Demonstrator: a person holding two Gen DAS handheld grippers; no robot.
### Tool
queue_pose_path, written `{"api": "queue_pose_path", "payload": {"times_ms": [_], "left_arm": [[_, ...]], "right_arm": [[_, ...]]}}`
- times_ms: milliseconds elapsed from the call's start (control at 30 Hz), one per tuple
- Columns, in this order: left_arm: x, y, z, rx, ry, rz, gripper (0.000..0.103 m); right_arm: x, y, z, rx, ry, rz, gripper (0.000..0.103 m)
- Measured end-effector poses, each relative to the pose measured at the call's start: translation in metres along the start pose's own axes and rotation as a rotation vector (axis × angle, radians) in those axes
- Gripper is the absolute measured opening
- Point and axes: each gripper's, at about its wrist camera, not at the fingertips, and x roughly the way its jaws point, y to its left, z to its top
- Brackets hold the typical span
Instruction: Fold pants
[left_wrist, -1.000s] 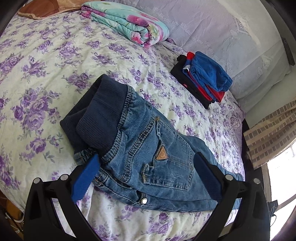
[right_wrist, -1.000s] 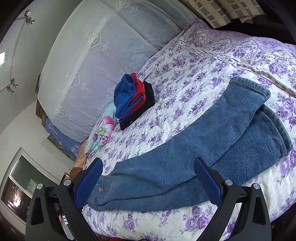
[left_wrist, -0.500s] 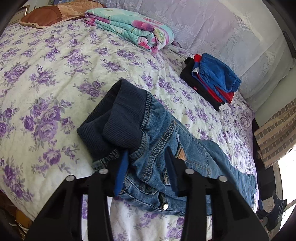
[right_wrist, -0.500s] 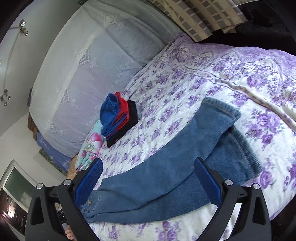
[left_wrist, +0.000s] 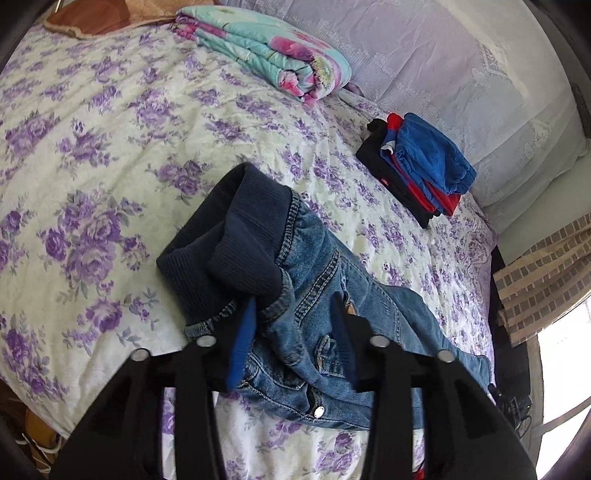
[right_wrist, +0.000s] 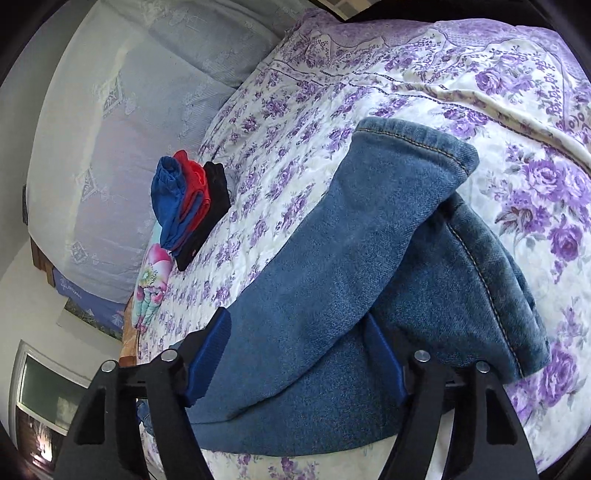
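Note:
A pair of blue jeans (left_wrist: 314, 280) with a dark ribbed waistband (left_wrist: 229, 240) lies on the floral bed cover (left_wrist: 92, 147). My left gripper (left_wrist: 293, 306) sits at the waist. Its blue pads touch a bunched fold of denim on both sides, and its jaws are opening. In the right wrist view the two pant legs (right_wrist: 369, 221) lie crossed, one over the other, hems (right_wrist: 417, 140) pointing away. My right gripper (right_wrist: 295, 317) straddles the upper leg low over the bed. Its jaws are closing, and the denim between them lies flat and unpinched.
A stack of folded blue, red and black clothes (left_wrist: 417, 170) (right_wrist: 192, 206) sits near the lace-covered headboard (left_wrist: 461, 74). A folded floral blanket (left_wrist: 266, 48) and a brown pillow (left_wrist: 92, 18) lie at the far side. The bed's edge runs just below both grippers.
The left gripper went from wide open to narrow around the denim at the waist, which now bunches up. The right gripper dropped closer to the legs and its jaws narrowed.

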Motion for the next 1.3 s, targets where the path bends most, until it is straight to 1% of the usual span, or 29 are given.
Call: {"api": "queue_pose_path", "payload": {"times_ms": [33,67,133,267,400,500,567,667,700,733,767,833,933,1000,1100,1133,1167,1233,1267,1300], "left_arm": [[0.0,0.002,-0.002,-0.011,-0.001,-0.003,0.048],[0.001,0.003,-0.004,-0.01,-0.004,0.002,0.048],[0.001,0.002,-0.005,0.002,-0.004,0.011,0.049],[0.002,-0.003,-0.005,-0.008,-0.004,0.03,0.051],[0.004,-0.005,-0.012,0.004,0.004,0.074,0.052],[0.006,0.001,-0.02,-0.011,0.035,0.066,0.052],[0.01,0.001,-0.021,-0.007,0.035,0.084,0.052],[0.02,-0.009,-0.017,0.016,0.038,0.113,0.05],[0.019,-0.013,-0.016,0.024,0.024,0.125,0.047],[0.017,-0.017,-0.016,0.046,0.012,0.133,0.029],[0.014,-0.021,-0.016,0.072,0.007,0.128,0.017],[0.002,-0.022,-0.012,0.077,-0.008,0.085,0.016],[-0.019,-0.025,0.002,0.063,-0.025,-0.01,0.015],[-0.029,-0.034,0.01,0.07,-0.039,-0.049,0.015],[-0.038,-0.05,0.024,0.088,-0.075,-0.071,0.014],[-0.042,-0.055,0.03,0.089,-0.099,-0.075,0.011],[-0.046,-0.059,0.037,0.094,-0.122,-0.082,0.001],[-0.054,-0.067,0.052,0.115,-0.176,-0.101,0.0],[-0.055,-0.071,0.061,0.124,-0.197,-0.093,0.0],[-0.051,-0.075,0.069,0.131,-0.202,-0.08,0.0]], "right_arm": [[0.002,0.001,0.0,-0.007,0.004,-0.007,0.061],[0.004,0.0,0.001,-0.012,0.007,-0.01,0.059],[0.007,-0.001,0.002,-0.018,0.005,-0.015,0.05],[0.007,-0.002,0.001,-0.012,-0.007,0.001,0.05],[0.005,-0.004,-0.003,-0.031,-0.004,0.007,0.047],[0.004,-0.005,-0.007,-0.046,0.005,0.005,0.043],[0.008,-0.005,-0.006,-0.053,0.014,-0.004,0.043],[0.013,-0.004,-0.004,-0.063,0.012,-0.022,0.037],[0.012,-0.004,-0.004,-0.063,0.005,-0.022,0.031],[0.01,-0.004,-0.004,-0.061,0.0,-0.009,0.02],[0.008,-0.006,-0.004,-0.054,0.0,0.013,0.014],[0.004,-0.007,-0.002,-0.041,-0.001,0.048,0.009],[-0.003,0.002,0.004,-0.054,-0.009,0.081,0.008],[-0.009,0.013,0.011,-0.07,-0.018,0.111,0.008],[-0.018,0.027,0.027,-0.075,-0.034,0.16,0.008],[-0.02,0.032,0.034,-0.074,-0.036,0.175,0.008],[-0.02,0.037,0.041,-0.076,-0.038,0.186,0.008],[-0.014,0.045,0.058,-0.082,-0.033,0.201,0.008],[-0.008,0.049,0.067,-0.081,-0.028,0.204,0.008],[0.001,0.053,0.076,-0.084,-0.022,0.203,0.008]]}}
